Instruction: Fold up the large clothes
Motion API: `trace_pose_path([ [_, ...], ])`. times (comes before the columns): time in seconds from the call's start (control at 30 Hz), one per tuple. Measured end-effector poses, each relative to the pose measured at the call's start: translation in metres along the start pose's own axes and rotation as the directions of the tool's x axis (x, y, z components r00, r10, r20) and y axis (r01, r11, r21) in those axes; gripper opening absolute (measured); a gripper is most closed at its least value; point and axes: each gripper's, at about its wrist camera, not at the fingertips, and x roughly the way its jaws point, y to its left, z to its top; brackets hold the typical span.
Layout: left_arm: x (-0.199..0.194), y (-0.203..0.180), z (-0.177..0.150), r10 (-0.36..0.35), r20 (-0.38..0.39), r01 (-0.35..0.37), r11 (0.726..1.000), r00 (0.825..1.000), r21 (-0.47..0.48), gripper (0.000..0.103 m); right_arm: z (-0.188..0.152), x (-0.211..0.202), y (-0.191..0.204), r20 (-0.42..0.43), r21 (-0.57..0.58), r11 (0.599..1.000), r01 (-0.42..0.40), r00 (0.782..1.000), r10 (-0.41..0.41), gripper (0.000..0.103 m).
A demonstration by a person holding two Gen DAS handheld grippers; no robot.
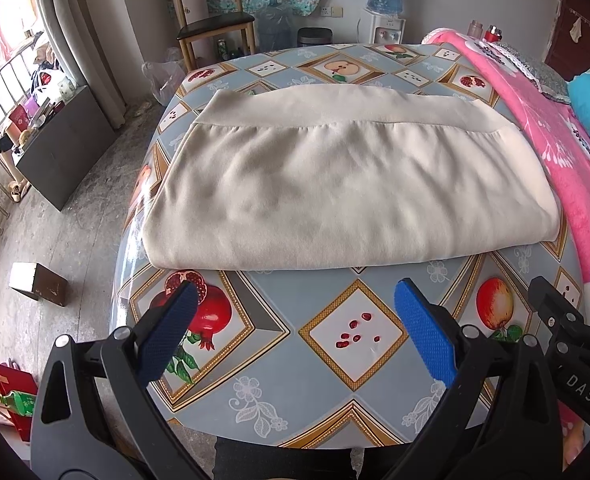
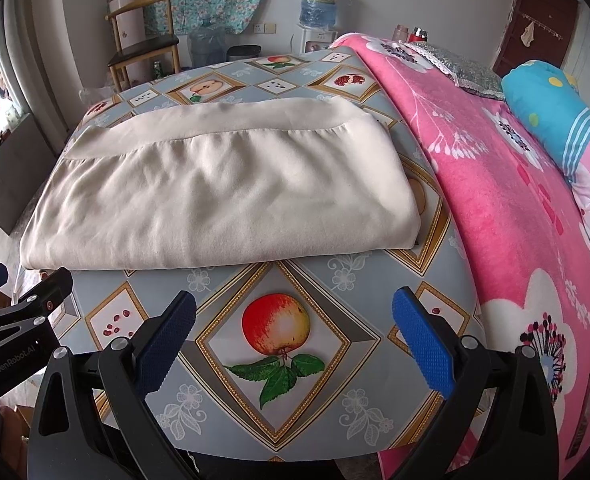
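The left gripper [image 1: 295, 298], black-framed with blue textured pads, hangs wide apart and empty over the near part of the table [image 1: 279, 400], a surface covered in a glossy grey-blue cloth printed with framed fruit pictures. The right gripper [image 2: 294, 307], built the same way, is just as wide and also empty, hovering above a printed red-and-yellow apple [image 2: 276, 325] on that cloth. The two grippers sit side by side, each showing at the edge of the other's view.

Beyond both grippers, in the middle of the table, lies the large cream-coloured fabric garment [image 1: 347, 184], folded into a broad, thick rectangle. Its near fold edge runs across the table just past the gripper tips, not touching them. A wide, smooth band [image 1: 335, 110] runs along its far side, with soft gathers below it. The garment's surface is lightly wrinkled.

To the right of the garment, against the table's edge, is a bed spread with a bright pink flowered blanket [image 2: 507, 208], and on it a blue pillow with coloured dots [image 2: 543, 108]. Behind the garment, by the far wall, stand a wooden chair with a dark seat [image 1: 215, 24] and a white water dispenser topped by a blue bottle [image 1: 385, 12].
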Motion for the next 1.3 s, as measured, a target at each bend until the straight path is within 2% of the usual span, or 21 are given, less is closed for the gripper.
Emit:
trace_pose_path([
  [1.3, -0.0039, 0.0011, 0.0072, 0.002, 0.01, -0.002, 1.0, 1.0, -0.004, 0.095, 0.001, -0.0016, 0.0014, 0.001, -0.002, 1.0, 0.011, 1.0, -0.011, 0.096],
])
